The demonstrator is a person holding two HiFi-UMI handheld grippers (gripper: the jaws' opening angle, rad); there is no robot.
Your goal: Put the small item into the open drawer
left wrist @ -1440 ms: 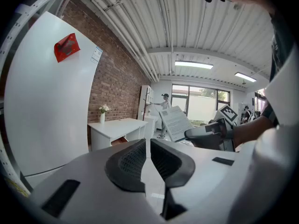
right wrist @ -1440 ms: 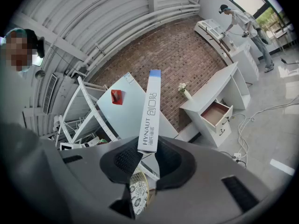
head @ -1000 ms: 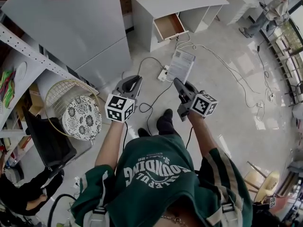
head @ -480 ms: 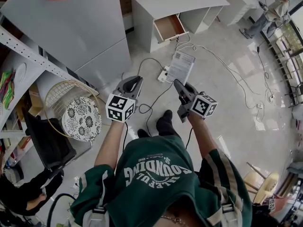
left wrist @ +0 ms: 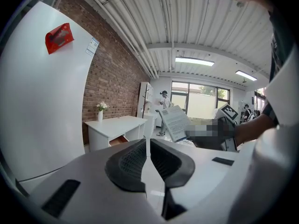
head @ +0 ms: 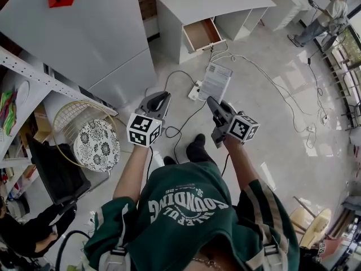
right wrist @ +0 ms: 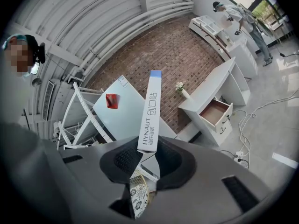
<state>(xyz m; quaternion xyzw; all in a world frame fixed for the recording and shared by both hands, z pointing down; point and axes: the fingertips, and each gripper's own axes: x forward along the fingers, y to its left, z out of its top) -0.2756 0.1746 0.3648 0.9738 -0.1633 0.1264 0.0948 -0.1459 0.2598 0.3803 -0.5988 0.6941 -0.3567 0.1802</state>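
- The left gripper (head: 161, 96) is out in front of the person. Its jaws are drawn together to a thin slit, with nothing between them.
- The right gripper (head: 212, 101) is level with it and just beside it. Its jaws are clamped on the near end of the small box (head: 215, 81).
- The box is flat and white, with fine print on its broad face, "HYNAUT" along its narrow edge (right wrist: 150, 111) and a blue band at the far end.
- Its long axis runs straight on from the jaws, with the blue end pointing away from the person.
- The open drawer (head: 202, 31) lies well beyond the box's far tip.
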